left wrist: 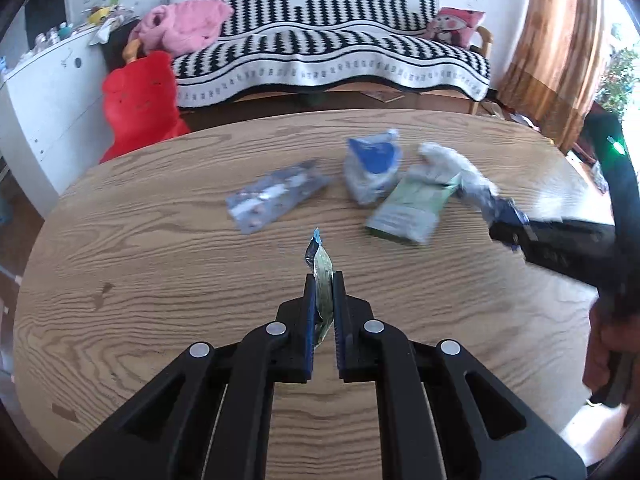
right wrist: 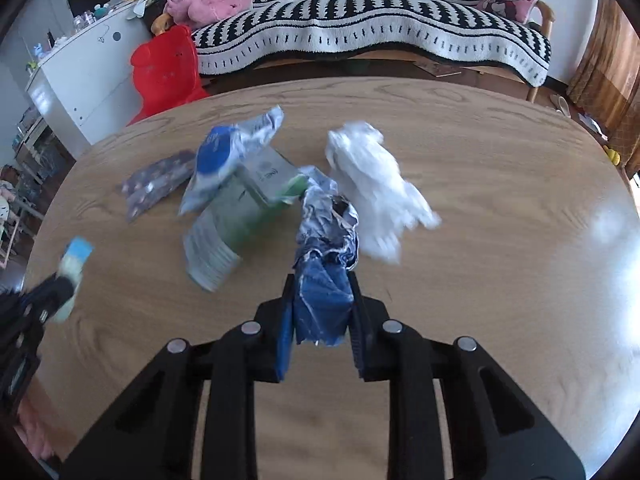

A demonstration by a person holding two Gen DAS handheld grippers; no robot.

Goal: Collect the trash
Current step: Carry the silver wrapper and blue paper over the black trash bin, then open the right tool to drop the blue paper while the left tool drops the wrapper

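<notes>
Wood-grain oval desk under me: my left gripper pinches a thin foil sachet. My right gripper clamps a crumpled blue-and-silver wrapper; both look light, crushable and slippery, best pinched mid-body.

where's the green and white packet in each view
Left wrist view: the green and white packet lies on the table right of centre, beside the blue and white bag.
Right wrist view: the same packet lies left of centre, partly under that bag.
Shared landmark: the striped sofa behind the table in both.
</notes>
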